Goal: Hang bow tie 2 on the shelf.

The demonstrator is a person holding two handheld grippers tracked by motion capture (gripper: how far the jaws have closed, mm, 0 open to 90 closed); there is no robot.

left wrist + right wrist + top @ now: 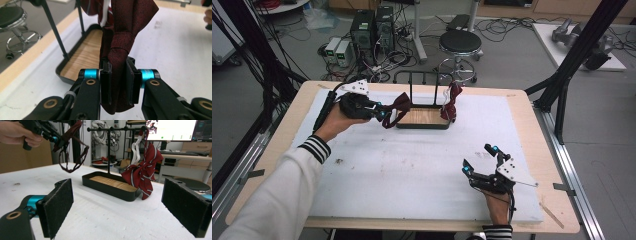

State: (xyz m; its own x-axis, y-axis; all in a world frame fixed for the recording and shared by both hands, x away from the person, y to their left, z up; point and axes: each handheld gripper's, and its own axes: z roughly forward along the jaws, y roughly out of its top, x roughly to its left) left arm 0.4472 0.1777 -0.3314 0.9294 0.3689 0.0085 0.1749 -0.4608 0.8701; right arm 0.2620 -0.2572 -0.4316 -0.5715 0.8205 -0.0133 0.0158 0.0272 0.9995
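Left claw point(117, 82) grips the dark red bow tie point(120, 50), apparently to hang it on the rack point(422, 75); right claw point(482, 160) rests released.

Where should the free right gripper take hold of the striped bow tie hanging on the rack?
Probably at the knot of the striped bow tie, where its loops gather into the narrowest, firmest part. Come in level from the open table side with the right gripper, jaws wide as now. The tie hangs off the rack end, outside the tray, so nothing blocks that approach.
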